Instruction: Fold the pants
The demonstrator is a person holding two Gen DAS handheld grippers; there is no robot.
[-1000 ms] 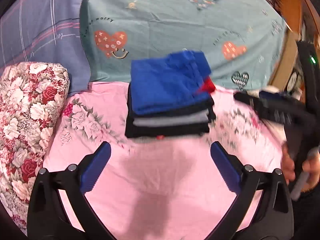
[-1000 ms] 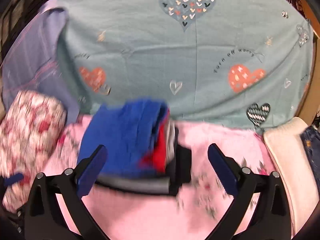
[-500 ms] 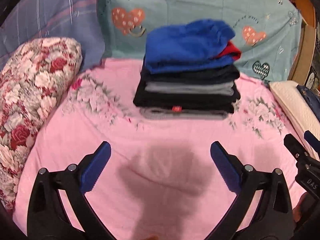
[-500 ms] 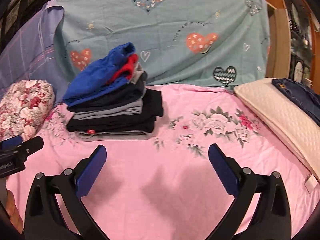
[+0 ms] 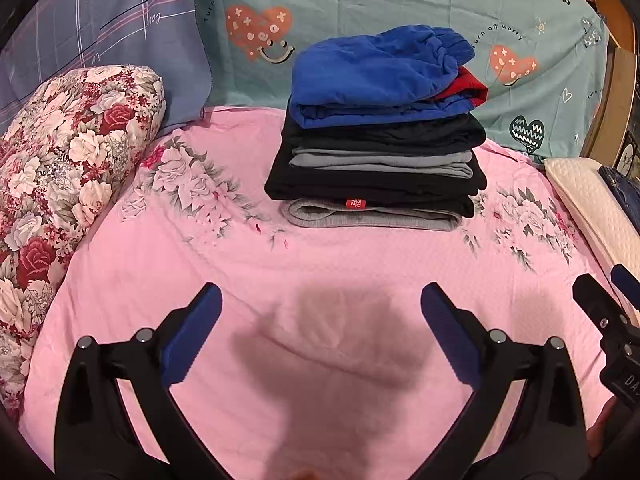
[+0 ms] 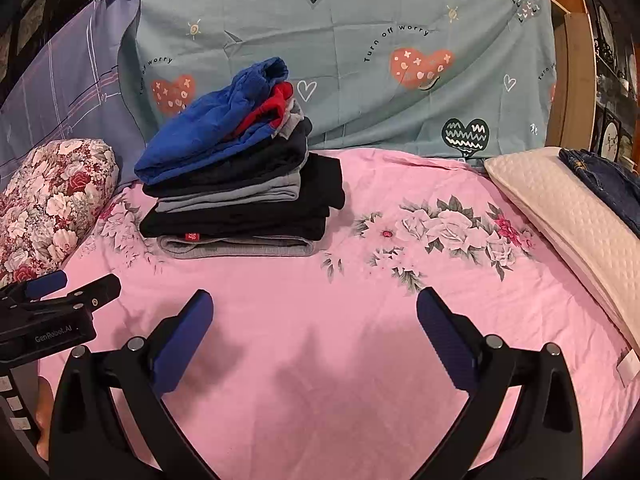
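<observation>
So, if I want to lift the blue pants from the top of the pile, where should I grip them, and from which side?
Probably grip the blue pants at their rounded folded edge, which faces the camera, coming from the front just above the black layer. That edge is thick and neat. The right end is loose, with red fabric sticking out. Both the left hand-held gripper and the right hand-held gripper are open.

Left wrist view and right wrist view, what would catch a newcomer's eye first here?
The stack of folded pants in the middle of the pink floral bedsheet, topped by a bright blue pair with red showing at its right edge. Behind it hangs a teal heart-print sheet; a red rose-print pillow lies on the left. Both the left gripper and right gripper hover open and empty.
</observation>
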